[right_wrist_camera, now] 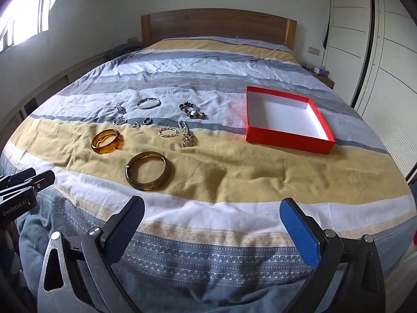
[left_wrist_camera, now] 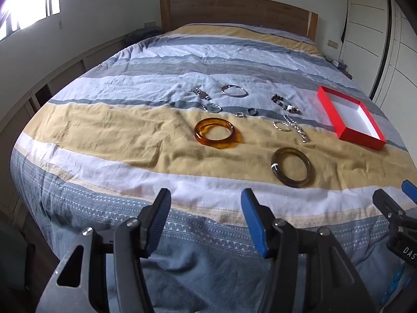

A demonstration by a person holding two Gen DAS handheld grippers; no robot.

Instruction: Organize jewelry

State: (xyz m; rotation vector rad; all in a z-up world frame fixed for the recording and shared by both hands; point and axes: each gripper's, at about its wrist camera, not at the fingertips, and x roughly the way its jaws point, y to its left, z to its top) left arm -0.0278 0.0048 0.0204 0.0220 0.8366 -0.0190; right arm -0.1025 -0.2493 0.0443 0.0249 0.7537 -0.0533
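Nothing is sorted yet: my left hand-held gripper (left_wrist_camera: 206, 208) and right hand-held gripper (right_wrist_camera: 212, 216) both gape empty. The dark olive glass bangle (right_wrist_camera: 148, 170) lies nearest on the striped bed (right_wrist_camera: 234, 177); the red cardboard box (right_wrist_camera: 289, 143) awaits it.

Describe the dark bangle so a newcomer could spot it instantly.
Start at the red box on the striped bedspread, then look left along the yellow band. The dark bangle lies flat nearest the foot of the bed, in front of the amber bangle. It is olive-brown, not orange, and larger than the small silver pieces behind it.
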